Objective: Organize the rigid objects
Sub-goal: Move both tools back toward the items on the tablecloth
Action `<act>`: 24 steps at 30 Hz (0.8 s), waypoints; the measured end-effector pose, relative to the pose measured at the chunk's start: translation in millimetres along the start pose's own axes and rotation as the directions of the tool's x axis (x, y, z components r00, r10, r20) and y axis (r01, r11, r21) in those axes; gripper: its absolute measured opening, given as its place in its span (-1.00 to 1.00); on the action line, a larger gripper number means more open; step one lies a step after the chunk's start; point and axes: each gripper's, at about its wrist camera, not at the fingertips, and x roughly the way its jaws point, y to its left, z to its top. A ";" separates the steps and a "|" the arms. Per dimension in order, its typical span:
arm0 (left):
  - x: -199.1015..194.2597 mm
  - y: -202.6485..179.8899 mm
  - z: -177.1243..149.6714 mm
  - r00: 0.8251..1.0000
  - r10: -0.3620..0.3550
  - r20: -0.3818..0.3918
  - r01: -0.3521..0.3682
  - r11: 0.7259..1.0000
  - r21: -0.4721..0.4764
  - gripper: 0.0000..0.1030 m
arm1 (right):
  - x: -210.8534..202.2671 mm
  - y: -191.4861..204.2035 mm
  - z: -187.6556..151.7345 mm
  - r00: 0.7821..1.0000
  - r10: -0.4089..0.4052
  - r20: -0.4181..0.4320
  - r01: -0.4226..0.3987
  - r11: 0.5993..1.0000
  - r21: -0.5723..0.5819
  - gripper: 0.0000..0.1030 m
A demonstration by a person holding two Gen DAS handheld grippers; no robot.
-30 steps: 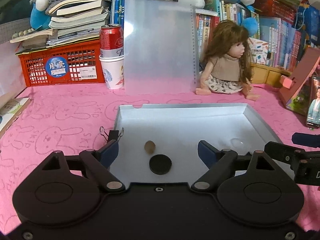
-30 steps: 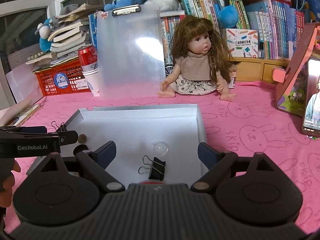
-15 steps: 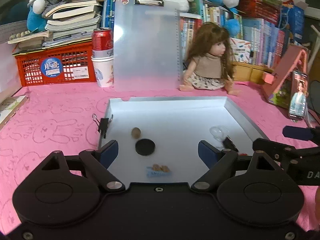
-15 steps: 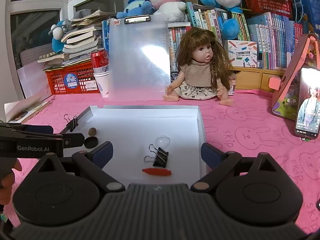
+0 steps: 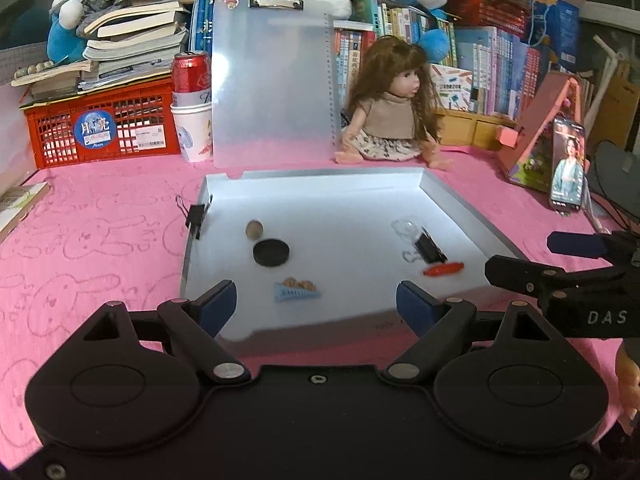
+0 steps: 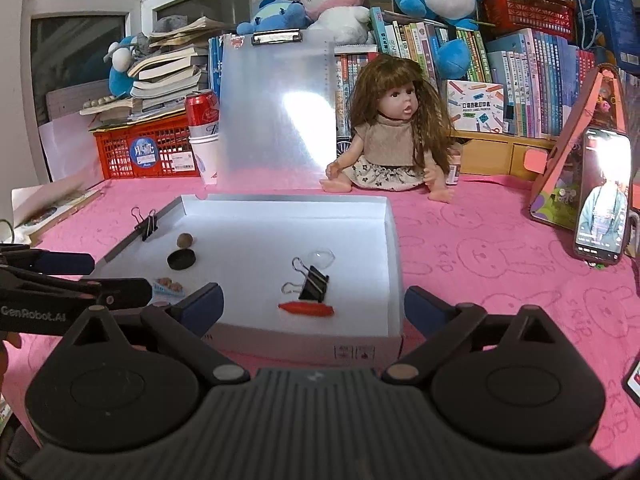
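Beyond right gripper (image 6: 312, 306), orange piece (image 6: 307, 309), tray (image 6: 394, 240)

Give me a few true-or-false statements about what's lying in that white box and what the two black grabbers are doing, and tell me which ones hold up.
1. The left gripper has nothing between its fingers. True.
2. The red carrot-shaped piece lies outside the white tray, on the pink cloth. False: it lies inside the tray, near the front edge.
3. One black binder clip is clipped onto the tray's side wall. True.
4. The black round disc sits on top of the blue comb-like piece. False: they lie apart; the disc is beside the small brown ball.
5. The right gripper is clamped on the other binder clip. False: it stands open, holding nothing.
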 end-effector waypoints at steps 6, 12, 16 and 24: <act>-11.1 -0.8 -16.9 1.000 -0.005 -0.003 0.005 1.000 0.008 0.68 | -8.6 0.2 -15.9 1.000 -0.017 0.003 0.017 1.000 -0.014 0.97; -21.4 -0.5 -38.0 1.000 -0.006 -0.022 0.007 1.000 0.016 0.68 | -15.9 0.9 -37.4 0.999 -0.044 0.009 0.044 0.999 -0.017 0.98; -29.5 2.9 -49.9 1.000 0.013 -0.021 -0.013 1.000 0.022 0.68 | -21.6 2.4 -50.1 0.998 -0.066 0.018 0.066 0.997 -0.029 0.98; -35.1 13.0 -63.6 0.997 0.078 -0.021 -0.078 0.997 0.016 0.69 | -27.2 1.9 -61.4 0.994 -0.103 0.032 0.105 0.993 -0.046 0.98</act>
